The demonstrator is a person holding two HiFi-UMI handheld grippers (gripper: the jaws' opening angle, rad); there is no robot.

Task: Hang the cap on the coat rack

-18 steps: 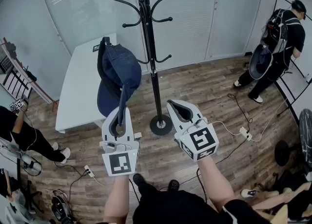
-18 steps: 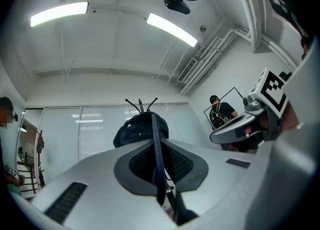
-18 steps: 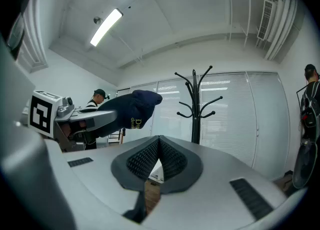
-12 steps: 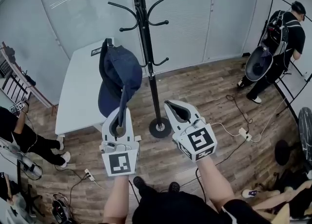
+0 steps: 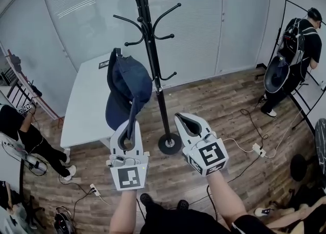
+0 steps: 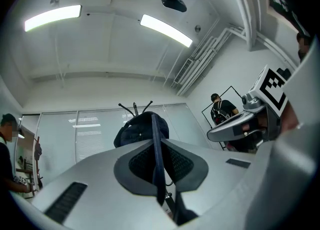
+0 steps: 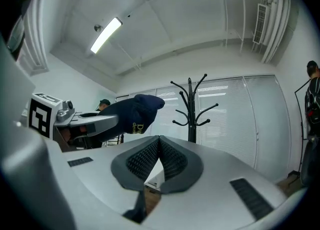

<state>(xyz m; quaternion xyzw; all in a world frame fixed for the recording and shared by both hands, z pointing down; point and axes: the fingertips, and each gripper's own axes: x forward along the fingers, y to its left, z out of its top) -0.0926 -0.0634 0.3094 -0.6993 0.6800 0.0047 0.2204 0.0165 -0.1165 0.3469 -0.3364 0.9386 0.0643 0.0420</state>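
We clamp the cap [image 5: 127, 83] by its brim, left gripper [image 5: 128, 127] high toward the coat rack [image 5: 154, 70] at one o'clock; right gripper [image 5: 187, 120] closed, empty

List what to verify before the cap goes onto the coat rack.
1. Left gripper clamped on the cap by its brim: ok.
2. Cap free of the coat rack, hanging to the left of its pole: ok.
3. Hooks bare on the cap's side: ok.
4. Right gripper shut, empty and apart from the cap: ok.
5. Cap's back opening turned toward a hook: cannot tell.
6. Cap hung on the rack: not ok, not yet done.
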